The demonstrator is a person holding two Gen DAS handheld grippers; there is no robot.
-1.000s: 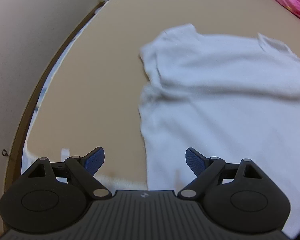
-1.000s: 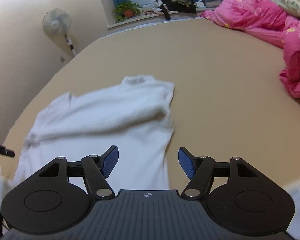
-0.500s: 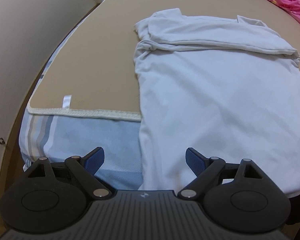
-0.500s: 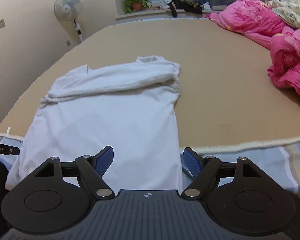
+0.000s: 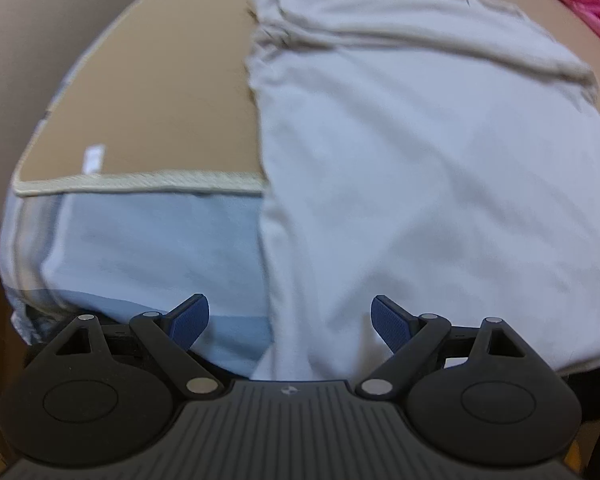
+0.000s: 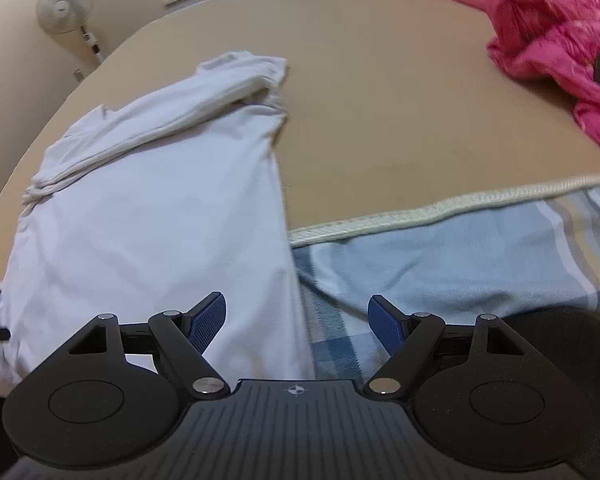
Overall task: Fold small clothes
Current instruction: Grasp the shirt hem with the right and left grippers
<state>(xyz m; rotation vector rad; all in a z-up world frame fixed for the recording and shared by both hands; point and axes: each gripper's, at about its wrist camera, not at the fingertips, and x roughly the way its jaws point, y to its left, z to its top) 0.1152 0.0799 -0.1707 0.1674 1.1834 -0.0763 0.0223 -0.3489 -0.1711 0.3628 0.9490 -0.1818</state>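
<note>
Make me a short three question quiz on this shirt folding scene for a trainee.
1. True or false: the left tool is shut on the white T-shirt.
2. What does the T-shirt's bottom hem hang over? A) the pink quilt B) the near edge of the tan mat C) the fan
3. Fill in: the far end of the shirt, by the collar, is ____ over the body.

Key: 1 false, both tools stand open, the right tool too; 2 B; 3 folded.

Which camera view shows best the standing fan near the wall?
The right wrist view. There the standing fan appears at the upper left, with its round head and part of its pole beside the beige wall, beyond the white shirt. The left wrist view does not show the fan at all.
</note>
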